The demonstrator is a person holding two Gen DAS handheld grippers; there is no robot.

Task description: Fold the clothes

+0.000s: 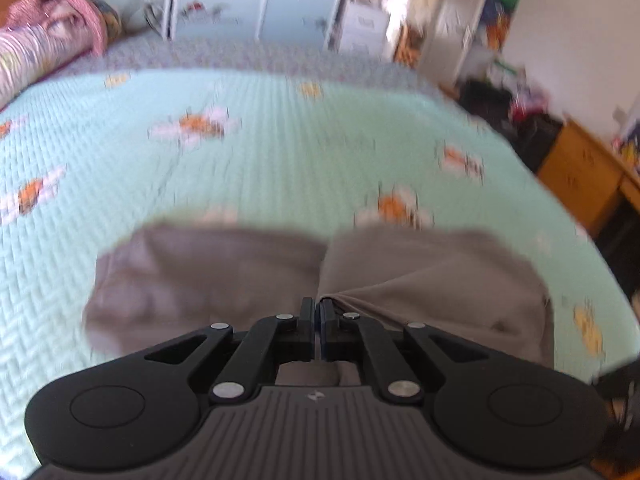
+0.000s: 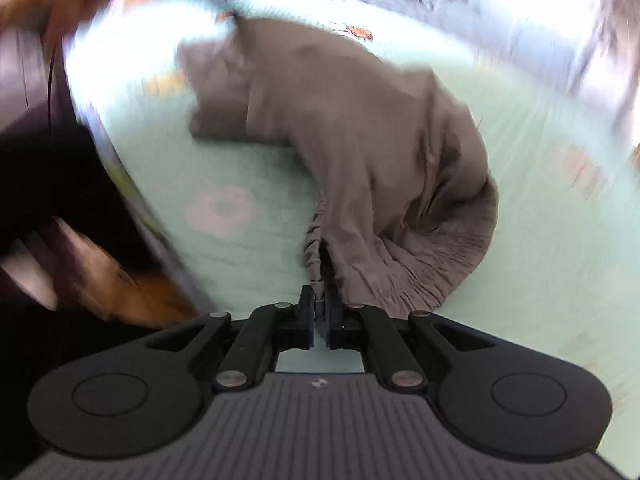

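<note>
a grey-brown garment (image 1: 208,280) is spread on a bed covered by a mint-green quilt (image 1: 280,152) printed with orange and white flowers. in the left wrist view the jaws of the left gripper (image 1: 319,308) are pressed together on a fold of the cloth, which fans out from the pinch point to the right and lies flatter to the left. only this view shows the room beyond the bed: a pink and patterned roll of bedding (image 1: 44,44) at the far left edge, a pale wardrobe (image 1: 256,4) at the back, a wooden cabinet (image 1: 580,168) at the right and a cluttered dark heap near it, all softened by motion blur.

in the right wrist view the jaws of the right gripper (image 2: 319,308) are closed on a gathered, elastic-looking edge of the same garment (image 2: 360,128), and the cloth is seen stretching away from the pinch toward the upper left, with a bunched, pleated bulge to the right of the jaws. only here the bed's edge is seen, falling off to the left into a dark area with a blurred brown shape (image 2: 132,292) that cannot be identified. the far side of this view is washed out by bright light. neither gripper is seen in the other's view.
</note>
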